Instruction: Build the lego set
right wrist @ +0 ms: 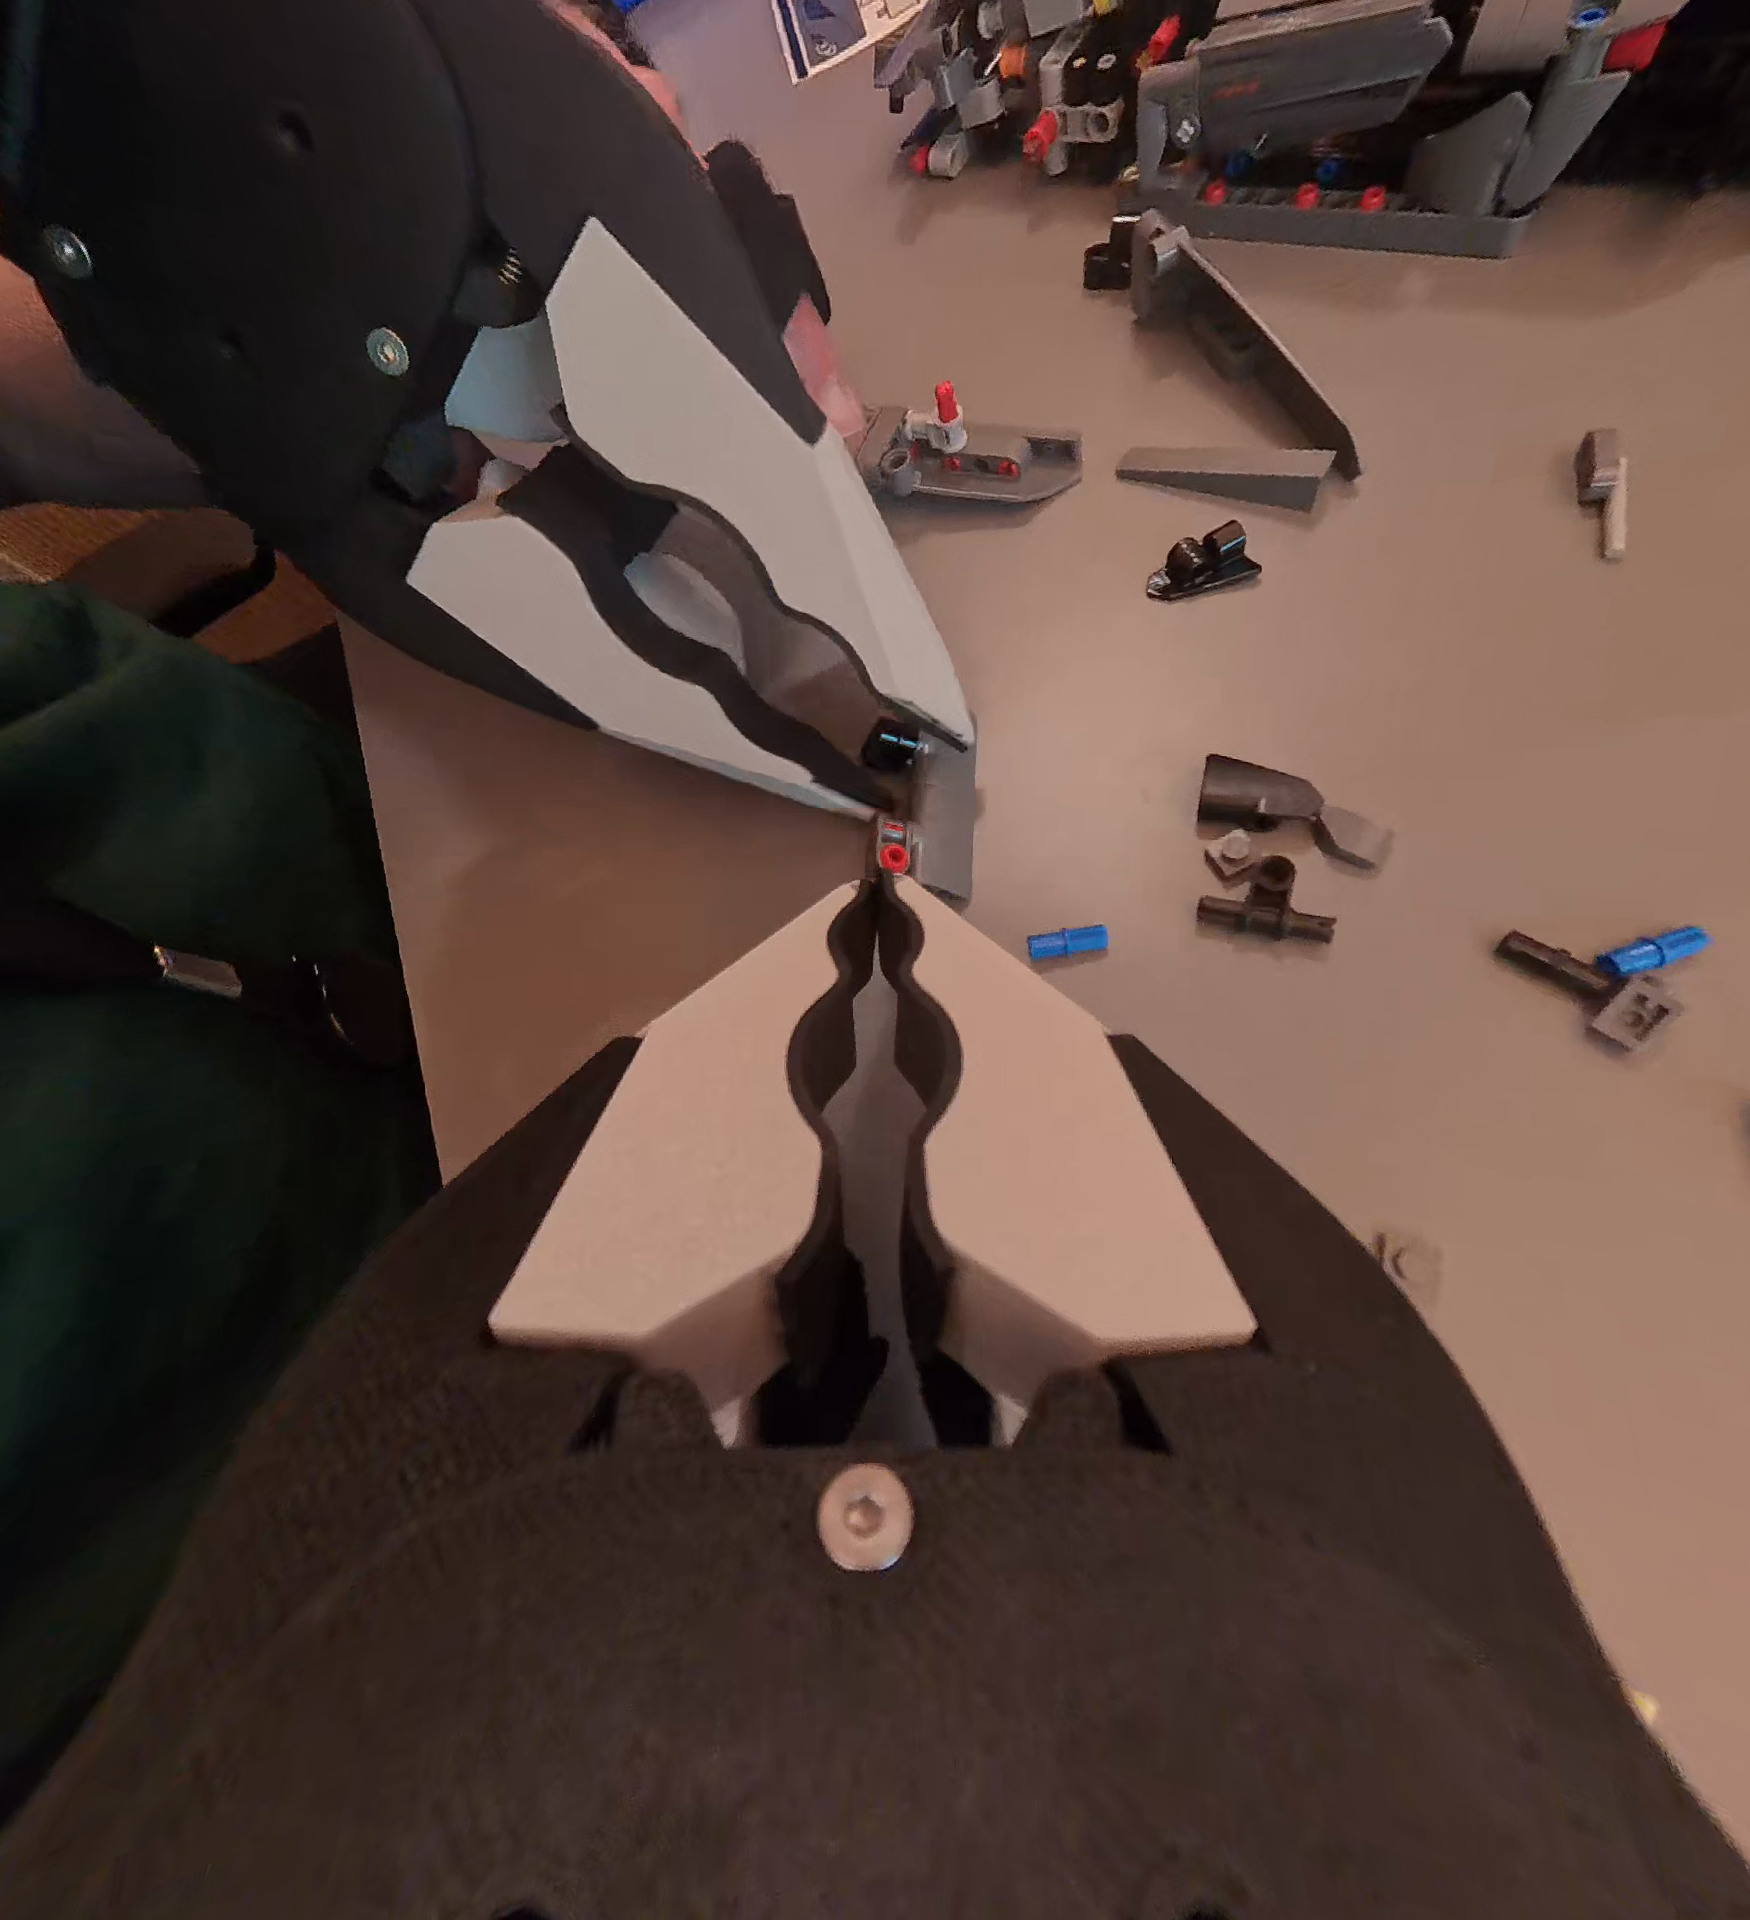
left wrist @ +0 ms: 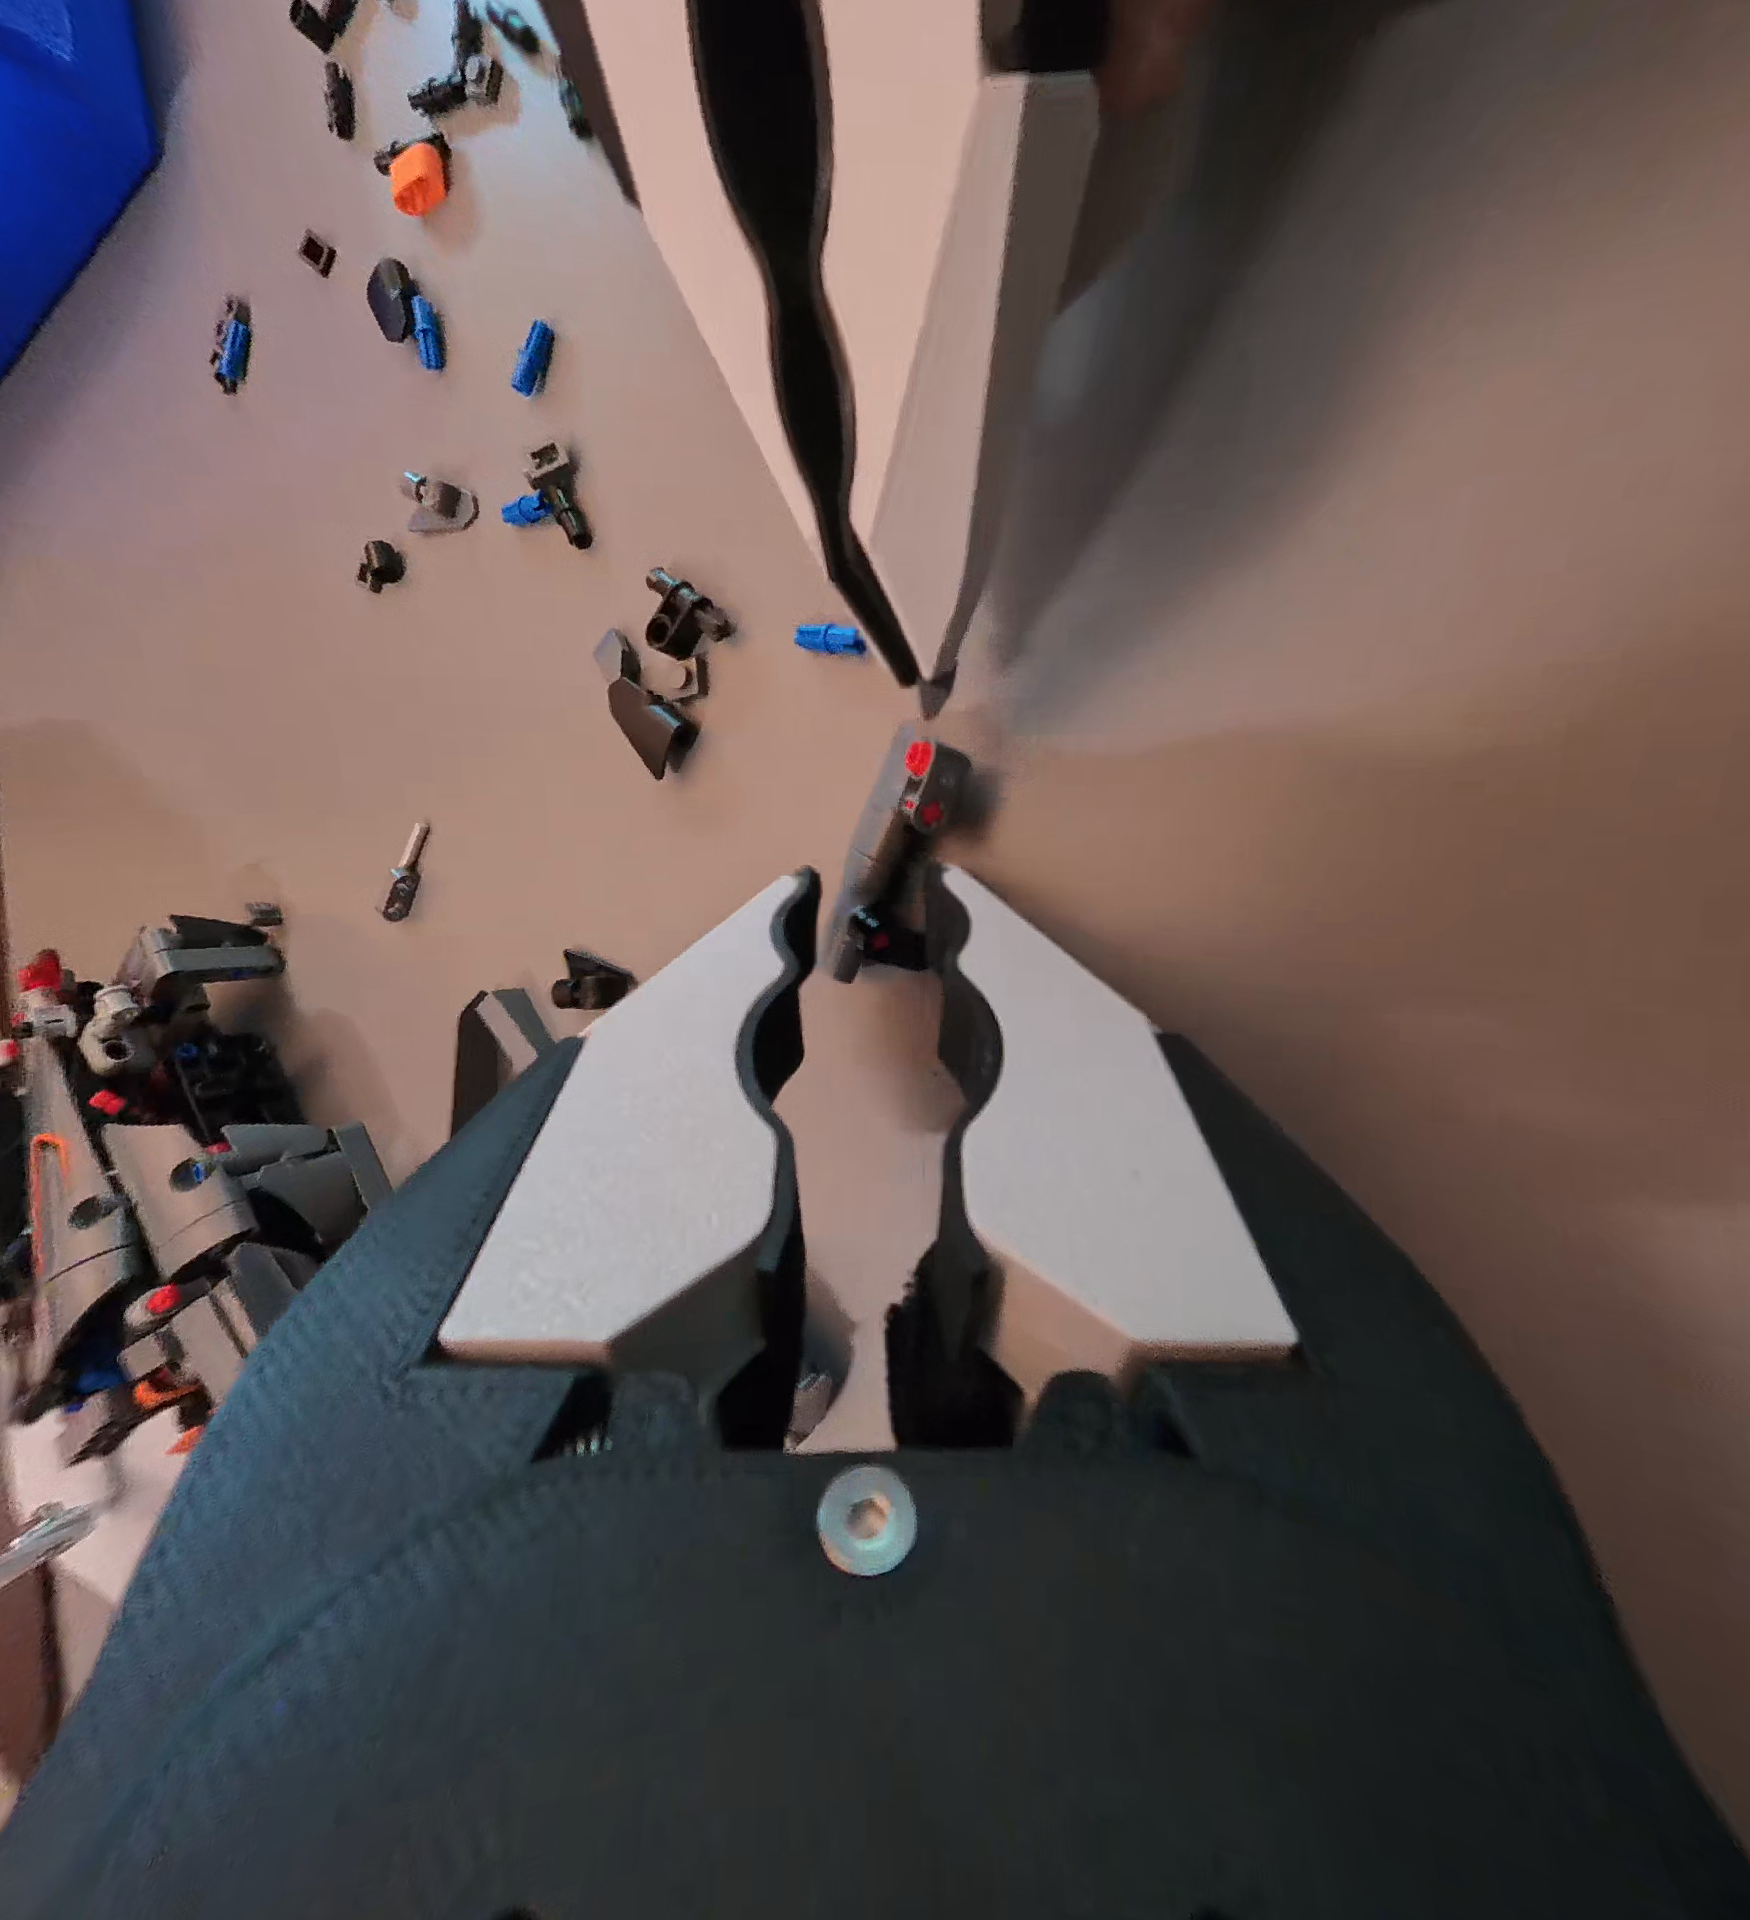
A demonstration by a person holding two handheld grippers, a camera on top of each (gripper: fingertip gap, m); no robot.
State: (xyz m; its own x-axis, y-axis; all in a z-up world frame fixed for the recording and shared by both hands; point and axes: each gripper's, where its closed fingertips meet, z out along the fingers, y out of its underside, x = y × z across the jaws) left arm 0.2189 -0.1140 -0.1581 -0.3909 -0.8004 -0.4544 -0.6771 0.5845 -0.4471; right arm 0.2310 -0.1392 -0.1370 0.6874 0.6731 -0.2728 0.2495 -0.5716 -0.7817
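Your left tongs (left wrist: pixel 876 883) are clamped on the black end of a small grey piece (left wrist: pixel 897 831) with red pins, held above the worktop (right wrist: pixel 1473 727). Your right tongs (right wrist: pixel 879 891) have their tips together at the piece's other end, by a red pin. Loose blue pins (right wrist: pixel 1066 942) and dark parts lie scattered nearby, with the part-built grey model (right wrist: pixel 1370 125) well apart.

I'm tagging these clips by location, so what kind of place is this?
Probably a hobby or work table indoors: loose toy bricks such as a blue peg lie across a plain tabletop, beside a half-built grey model and a printed sheet.
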